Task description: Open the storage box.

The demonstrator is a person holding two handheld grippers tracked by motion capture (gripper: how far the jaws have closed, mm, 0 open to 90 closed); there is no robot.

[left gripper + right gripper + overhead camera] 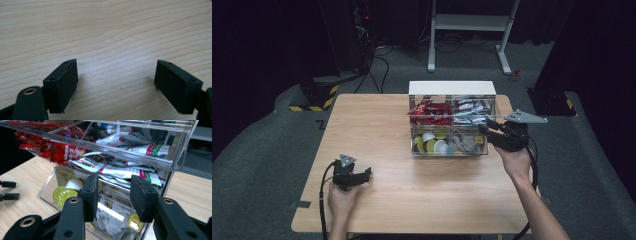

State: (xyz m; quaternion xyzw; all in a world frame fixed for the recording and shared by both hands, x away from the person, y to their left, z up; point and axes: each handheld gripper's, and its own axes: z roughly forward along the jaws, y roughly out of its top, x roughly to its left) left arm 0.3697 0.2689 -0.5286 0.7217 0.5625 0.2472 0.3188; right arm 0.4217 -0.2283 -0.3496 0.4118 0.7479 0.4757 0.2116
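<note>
Two tongs, both wide: your right tongs (113, 197) face the clear organizer (452, 122) by the counter's (377, 120) far edge; left tongs (116, 82) hover low.

Wooden table (412, 200) with one container

A clear compartmented box (452, 120) is set on its far right part; the left gripper (357, 176) is rested near-left.

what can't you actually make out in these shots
- High view: the contents of the clear organizer behind the right gripper are too small to identify.
- Right gripper view: the print on the silver packets is unreadable.
- Left gripper view: the left gripper is cropped at the frame's bottom.
</note>
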